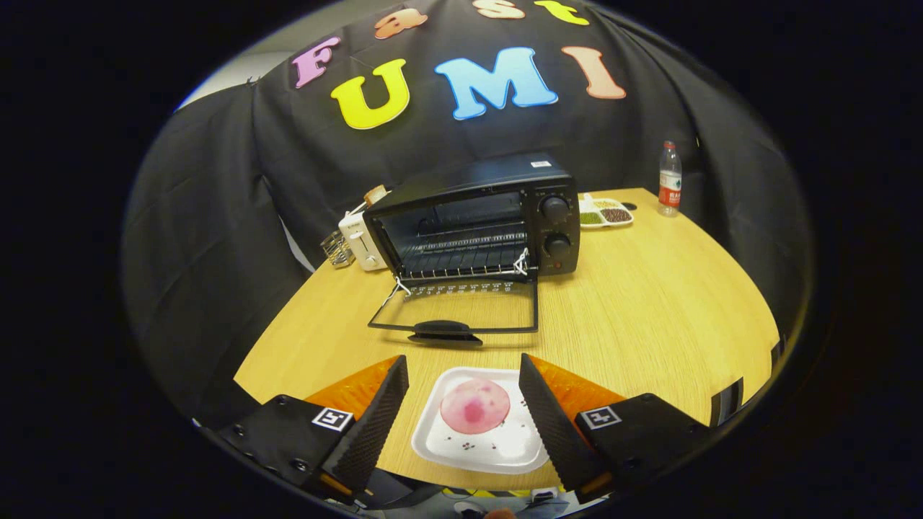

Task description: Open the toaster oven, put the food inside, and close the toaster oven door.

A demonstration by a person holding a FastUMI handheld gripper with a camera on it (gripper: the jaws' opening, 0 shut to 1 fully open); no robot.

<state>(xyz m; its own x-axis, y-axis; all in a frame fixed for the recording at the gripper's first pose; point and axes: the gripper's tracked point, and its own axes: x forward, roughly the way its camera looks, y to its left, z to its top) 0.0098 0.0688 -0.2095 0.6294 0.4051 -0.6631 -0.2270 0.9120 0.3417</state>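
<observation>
Spreading widest across the scene is the wooden worktop [649, 303], and on its far half stands the black toaster oven [479, 216] with its door [461, 306] already dropped flat toward the camera, the glass pane lying close over the wood and the handle [443, 330] at the near edge. The wire rack [461, 252] inside looks bare, so the opening step reads as done and the loading step is the one in hand. A white toaster [360, 241] sits just to one side of the oven, and on the other side are a divided dish of beans [606, 213] and a plastic bottle [670, 179], none of which belong to the job. Nearer in, the hand-held gripper [463, 411] has its fingers spread wide, gripping nothing, and straddles a white square tray [505, 450] lying flat on the worktop. On that tray rests the food [475, 406], a round pinkish slice, between the fingers and apart from both, with a few dark crumbs beside it. The next move probably calls for lowering and closing on the tray's sides rather than the soft slice, then lifting it level, carrying it over the lowered door without catching the handle, and sliding it onto the rack. Whether the fingers sit at the tray's height or above it cannot be told.
</observation>
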